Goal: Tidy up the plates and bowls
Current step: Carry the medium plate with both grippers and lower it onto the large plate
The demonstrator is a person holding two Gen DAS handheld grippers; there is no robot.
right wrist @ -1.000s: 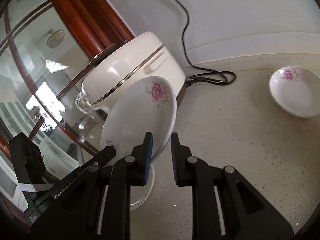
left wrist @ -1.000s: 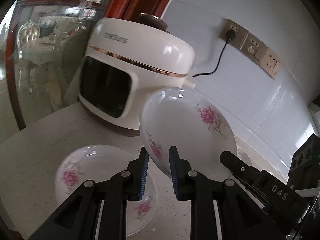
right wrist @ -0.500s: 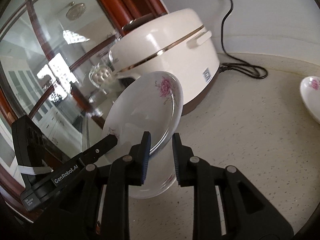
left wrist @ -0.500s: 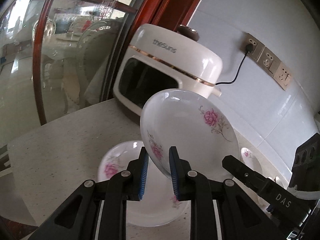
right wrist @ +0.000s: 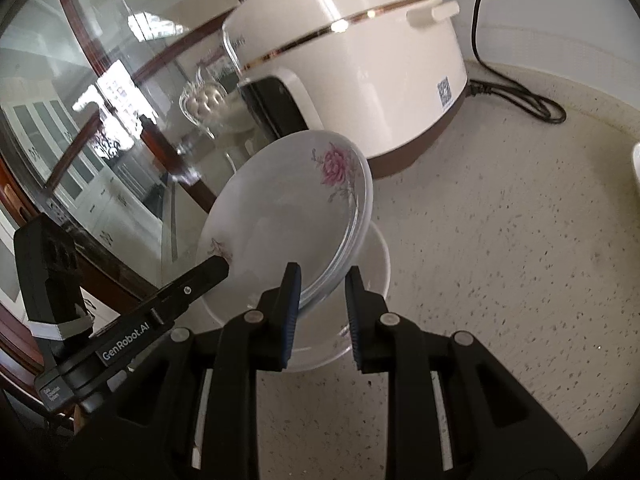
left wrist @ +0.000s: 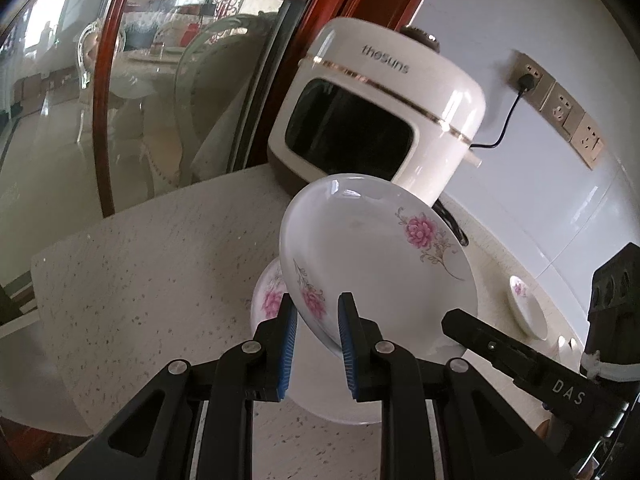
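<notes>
Plate (left wrist: 372, 264) | rigid, glazed, breakable; we grip rim | left gripper (left wrist: 317, 346) and right gripper (right wrist: 323, 312) both clamp it above lower plate (right wrist: 376, 276).

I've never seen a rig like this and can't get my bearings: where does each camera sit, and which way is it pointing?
Left wrist: sits on the left gripper, looking along its fingers at the tilted plate and the rice cooker; the right gripper's finger shows.
Right wrist: sits on the right gripper, looking from the opposite side; the left gripper's finger shows.
Shared: the tilted plate, the lower plate under it, the cooker, the counter.
</notes>
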